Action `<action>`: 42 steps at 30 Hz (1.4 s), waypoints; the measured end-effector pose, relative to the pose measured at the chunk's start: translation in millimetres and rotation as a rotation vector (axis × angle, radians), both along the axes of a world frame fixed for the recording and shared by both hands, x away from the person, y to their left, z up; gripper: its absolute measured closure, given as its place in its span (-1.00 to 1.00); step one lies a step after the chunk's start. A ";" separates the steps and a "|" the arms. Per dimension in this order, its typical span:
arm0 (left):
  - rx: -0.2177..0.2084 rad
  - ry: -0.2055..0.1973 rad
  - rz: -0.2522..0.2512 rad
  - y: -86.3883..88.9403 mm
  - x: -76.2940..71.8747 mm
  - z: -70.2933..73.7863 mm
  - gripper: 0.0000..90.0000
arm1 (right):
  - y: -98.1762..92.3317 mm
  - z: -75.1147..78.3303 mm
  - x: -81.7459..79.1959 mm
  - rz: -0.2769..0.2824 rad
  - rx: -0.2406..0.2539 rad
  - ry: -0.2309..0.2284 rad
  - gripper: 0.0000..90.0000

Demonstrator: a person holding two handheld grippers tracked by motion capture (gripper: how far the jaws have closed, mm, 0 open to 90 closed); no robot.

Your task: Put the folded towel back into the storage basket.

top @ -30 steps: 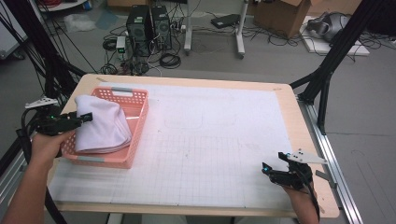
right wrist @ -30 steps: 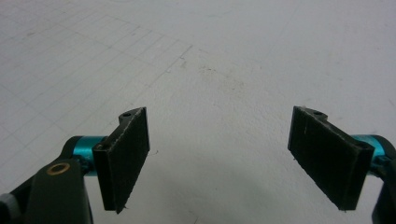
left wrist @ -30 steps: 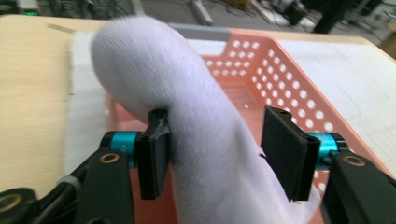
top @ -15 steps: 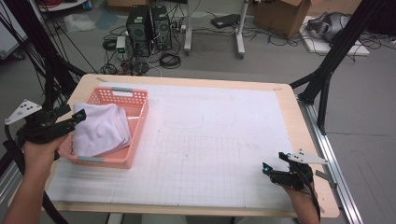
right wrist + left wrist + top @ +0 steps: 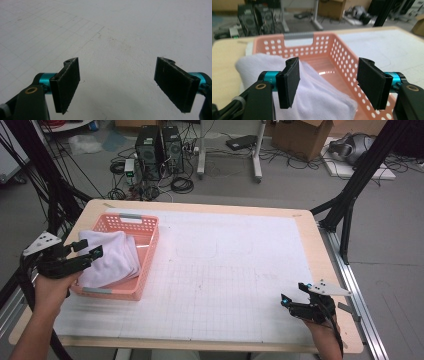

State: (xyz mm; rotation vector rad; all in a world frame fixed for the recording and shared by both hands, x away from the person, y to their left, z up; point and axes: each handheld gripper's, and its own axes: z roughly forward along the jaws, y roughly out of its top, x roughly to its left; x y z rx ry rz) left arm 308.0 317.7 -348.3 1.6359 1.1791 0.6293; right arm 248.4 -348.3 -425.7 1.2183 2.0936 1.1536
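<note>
Left gripper view: white towel (image 5: 317, 100) in pink basket (image 5: 342, 50), just beyond left gripper (image 5: 332, 82); jaws wide, just closing slightly, gripping nothing.

High view: above near bench (image 5: 210, 270) edge, facing forward-down. Claw views: close, low; left shares basket (image 5: 342, 52) with high view.

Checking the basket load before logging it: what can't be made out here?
- Basket floor under the towel: hidden by the cloth, high view.
- Towel's near edge: cut off by the frame bottom and the left tool, left gripper view.
- Towel's fold count: too small, high view.
</note>
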 end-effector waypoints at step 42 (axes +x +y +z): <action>0.216 0.505 0.104 -43.2 89.3 -60.7 -0.19 | -3.2 -1.6 1.2 0.002 0.010 0.008 -0.57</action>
